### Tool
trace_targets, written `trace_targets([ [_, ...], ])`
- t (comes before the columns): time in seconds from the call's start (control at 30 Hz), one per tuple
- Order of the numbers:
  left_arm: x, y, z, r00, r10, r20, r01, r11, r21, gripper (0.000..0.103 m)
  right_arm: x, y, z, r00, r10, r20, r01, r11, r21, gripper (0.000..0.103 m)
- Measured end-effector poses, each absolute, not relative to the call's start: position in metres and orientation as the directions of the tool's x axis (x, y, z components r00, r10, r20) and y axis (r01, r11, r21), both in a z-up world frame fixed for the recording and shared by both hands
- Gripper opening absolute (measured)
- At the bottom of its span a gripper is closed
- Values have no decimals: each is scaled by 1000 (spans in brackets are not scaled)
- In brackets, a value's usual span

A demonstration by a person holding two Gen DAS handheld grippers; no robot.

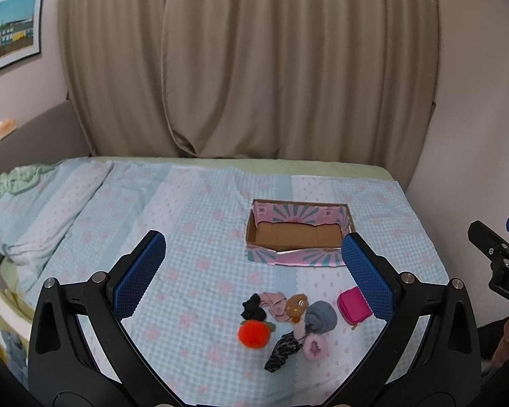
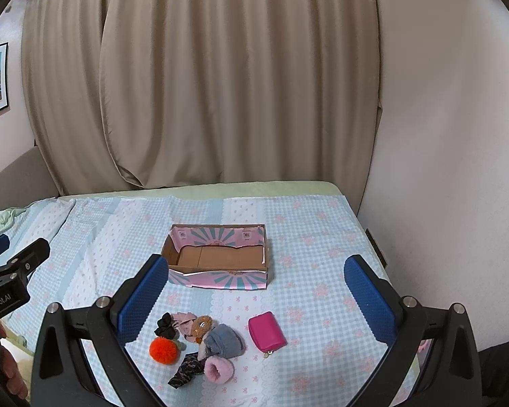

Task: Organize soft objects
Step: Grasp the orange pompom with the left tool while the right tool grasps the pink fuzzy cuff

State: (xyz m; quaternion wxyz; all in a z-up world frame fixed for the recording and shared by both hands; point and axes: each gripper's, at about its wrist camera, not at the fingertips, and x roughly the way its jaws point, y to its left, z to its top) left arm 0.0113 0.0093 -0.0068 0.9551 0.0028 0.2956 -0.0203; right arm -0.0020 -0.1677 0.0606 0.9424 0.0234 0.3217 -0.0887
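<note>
Both grippers hang above the bed (image 1: 193, 210) with their jaws spread wide and nothing between them: the left gripper (image 1: 251, 278) and the right gripper (image 2: 258, 291). Below them lies a small heap of soft things, touching each other: an orange pompom (image 1: 253, 334), a black scrunchie (image 1: 253, 308), a pink cloth (image 1: 275, 302), a brown plush (image 1: 297, 306), a grey sock (image 1: 319, 317), a pink fuzzy sock (image 1: 314, 346) and a dark patterned cloth (image 1: 281, 351). A pink pouch (image 1: 353, 305) lies just beside the heap, apart from it. Farther on the bed stands an open box (image 1: 300, 263), with nothing inside. I think the danger is in the heap: because the pieces overlap, a gripper may pinch two at once, or drag a neighbour along. Also the bedsheet may be caught if the jaws go too low.
</note>
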Motion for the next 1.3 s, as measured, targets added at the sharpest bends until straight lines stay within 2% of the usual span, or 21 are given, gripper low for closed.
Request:
trace_targets([
  [0.17,15,20,-22,785,-11,-620,18,1000,5,102,-1,-169,51,761,-119,-637,177,984,27,103],
  [0.33,21,39,-64,726,-8,-687,28,999,18,102,3,-164,20,725,-89,-683,181,981,64,103],
  [0.5,36,56,-110,659,-79,-748,102,995,-15,102,4,-159,-16,675,-101,-731,256,961,103,103],
  [0.87,72,61,-233,495,-220,-840,316,947,-62,102,2,-135,-131,543,-188,-819,485,866,122,103],
  [1.3,115,40,-380,407,-250,-879,360,928,-97,100,13,-120,-279,460,-159,-874,637,745,200,103],
])
